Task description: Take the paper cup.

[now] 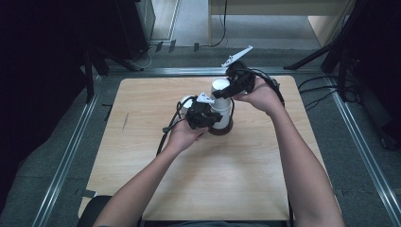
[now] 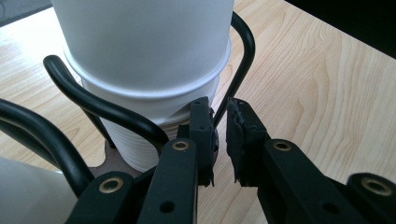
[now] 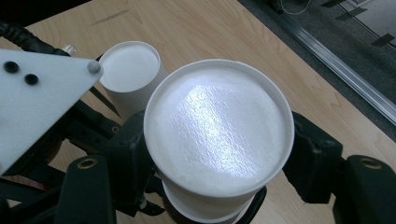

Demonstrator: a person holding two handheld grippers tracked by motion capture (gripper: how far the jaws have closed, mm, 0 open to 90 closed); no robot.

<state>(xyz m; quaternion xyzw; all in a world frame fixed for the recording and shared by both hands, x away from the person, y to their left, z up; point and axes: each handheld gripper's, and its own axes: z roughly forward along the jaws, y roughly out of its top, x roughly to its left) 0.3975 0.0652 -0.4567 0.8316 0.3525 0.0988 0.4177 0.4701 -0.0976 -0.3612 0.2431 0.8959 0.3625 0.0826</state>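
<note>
A stack of upturned white paper cups (image 1: 221, 111) stands mid-table on a brown base (image 1: 221, 128), inside a black wire frame (image 2: 93, 105). My right gripper (image 1: 222, 92) comes from the far right and is shut on the top cup (image 3: 217, 126), one jaw on each side of it. My left gripper (image 1: 210, 120) sits low at the stack's left side. Its jaws (image 2: 219, 116) stand almost together, with one bar of the wire frame (image 2: 236, 79) running down between them. The lower cup (image 2: 140, 149) is ribbed near its rim.
A second, smaller white cup (image 3: 128, 70) stands just left of the stack, beside my left hand (image 1: 186, 101). Bare wooden table (image 1: 213, 175) lies in front of the stack. Metal floor rails (image 1: 71, 151) and dark stands flank the table.
</note>
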